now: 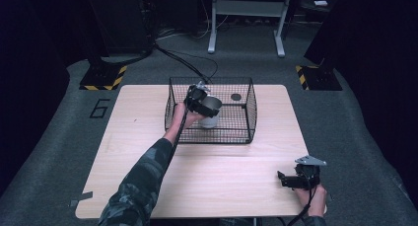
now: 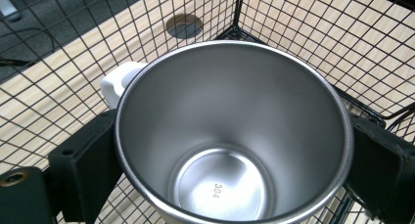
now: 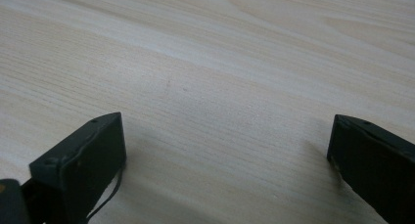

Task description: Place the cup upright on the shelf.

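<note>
A steel mug [image 1: 211,110] with a white handle [image 2: 117,79] is inside the black wire basket [image 1: 249,118] at the table's far middle. My left gripper [image 1: 199,100] is shut on the mug, one jaw on each side of its rim. The left gripper view looks straight down into the mug [image 2: 230,136], which is empty. Whether the mug rests on the basket floor or hangs just above it I cannot tell. My right gripper [image 1: 282,178] lies at the table's near right corner, open, its jaws wide apart over bare wood [image 3: 220,111].
A dark round disc [image 1: 236,96] lies on the basket floor at the back right, beyond the mug. The wooden table [image 1: 148,186] has bare surface in front of the basket. Grey carpet, stand feet and cables surround the table.
</note>
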`<state>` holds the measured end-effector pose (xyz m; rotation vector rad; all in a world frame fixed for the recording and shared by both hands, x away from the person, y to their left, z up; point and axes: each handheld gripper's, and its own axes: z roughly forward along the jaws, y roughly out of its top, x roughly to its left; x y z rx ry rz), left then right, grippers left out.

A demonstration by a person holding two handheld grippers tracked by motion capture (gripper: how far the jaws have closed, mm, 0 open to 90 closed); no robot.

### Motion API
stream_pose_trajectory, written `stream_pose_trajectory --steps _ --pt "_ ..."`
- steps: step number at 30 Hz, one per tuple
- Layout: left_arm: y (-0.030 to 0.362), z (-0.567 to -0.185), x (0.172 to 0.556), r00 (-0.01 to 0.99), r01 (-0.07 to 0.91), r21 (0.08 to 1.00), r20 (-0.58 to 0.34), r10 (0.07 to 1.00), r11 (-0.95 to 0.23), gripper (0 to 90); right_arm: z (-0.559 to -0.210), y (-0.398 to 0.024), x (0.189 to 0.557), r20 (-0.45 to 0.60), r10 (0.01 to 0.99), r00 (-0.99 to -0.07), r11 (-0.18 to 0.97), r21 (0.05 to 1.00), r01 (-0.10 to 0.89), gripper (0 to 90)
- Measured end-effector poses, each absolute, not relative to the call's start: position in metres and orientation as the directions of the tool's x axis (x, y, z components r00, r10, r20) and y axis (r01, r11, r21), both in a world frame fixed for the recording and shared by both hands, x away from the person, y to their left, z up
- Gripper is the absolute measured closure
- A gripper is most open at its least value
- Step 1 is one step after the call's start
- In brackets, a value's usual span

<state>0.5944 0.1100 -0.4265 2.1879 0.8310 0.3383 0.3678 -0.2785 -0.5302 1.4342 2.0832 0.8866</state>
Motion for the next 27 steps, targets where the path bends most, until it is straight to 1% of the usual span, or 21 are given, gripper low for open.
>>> stream_pose_trajectory --steps 10,20,27 --pt "0.1001 -0.4309 0.5972 0.767 0.468 0.703 -0.021 0.642 -0.536 6.7 -0.5302 -0.2785 0.3678 -0.009 0.936 -0.352 0.248 0.726 0.642 0.4" --pt "0.1031 -0.4311 0.5968 0.771 0.486 0.677 -0.034 0.637 -0.552 6.5 -0.5302 -0.2785 0.3677 -0.011 0.935 -0.353 0.251 0.726 0.641 0.4" --pt "0.1043 -0.4293 0.5936 0.788 0.474 0.651 -0.014 0.615 -0.593 6.2 -0.5301 -0.2783 0.3676 -0.010 0.936 -0.352 0.249 0.726 0.641 0.4"
